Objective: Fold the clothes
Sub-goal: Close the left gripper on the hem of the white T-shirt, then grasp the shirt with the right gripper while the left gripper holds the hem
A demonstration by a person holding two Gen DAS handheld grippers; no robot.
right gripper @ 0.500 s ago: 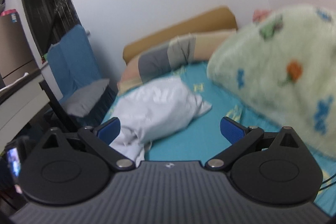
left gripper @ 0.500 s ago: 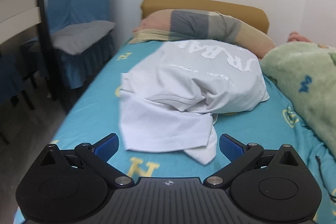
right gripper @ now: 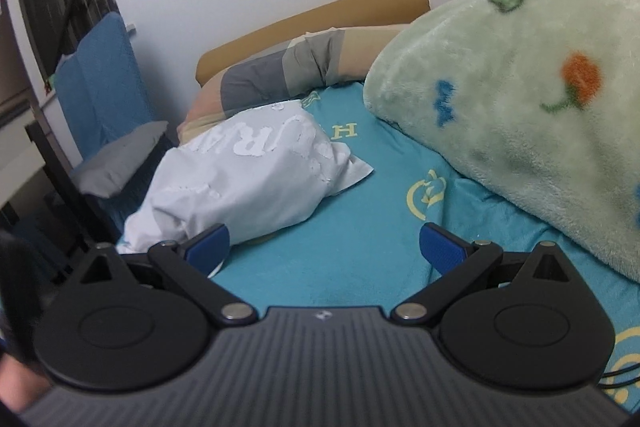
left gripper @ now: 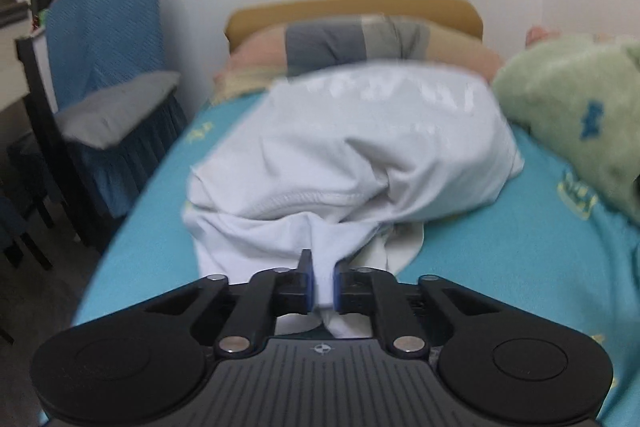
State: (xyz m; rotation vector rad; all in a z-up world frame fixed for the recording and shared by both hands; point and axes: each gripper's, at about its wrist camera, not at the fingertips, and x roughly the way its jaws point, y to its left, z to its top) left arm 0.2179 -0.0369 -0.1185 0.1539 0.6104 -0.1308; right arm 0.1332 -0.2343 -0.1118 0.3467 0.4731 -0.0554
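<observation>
A white T-shirt point(left gripper: 360, 147) with pale lettering lies bunched on the teal bedsheet point(left gripper: 500, 259). My left gripper point(left gripper: 322, 285) is shut on the shirt's near edge, and white cloth is pinched between the blue pads. In the right wrist view the same white T-shirt point(right gripper: 248, 179) lies to the left on the teal bedsheet point(right gripper: 360, 251). My right gripper point(right gripper: 324, 247) hangs open above bare sheet, its left fingertip point(right gripper: 208, 247) close to the shirt's near corner, with nothing between the fingers.
A green fleece blanket point(right gripper: 520, 99) is heaped on the bed's right side. A striped pillow point(left gripper: 360, 43) lies against the tan headboard point(left gripper: 352, 11). A blue-covered chair point(left gripper: 108, 75) with a grey cushion stands left of the bed, beside a desk.
My left gripper has moved forward and closed on the shirt's near edge; half a second ago it was open. The right gripper stays open and has shifted slightly.
</observation>
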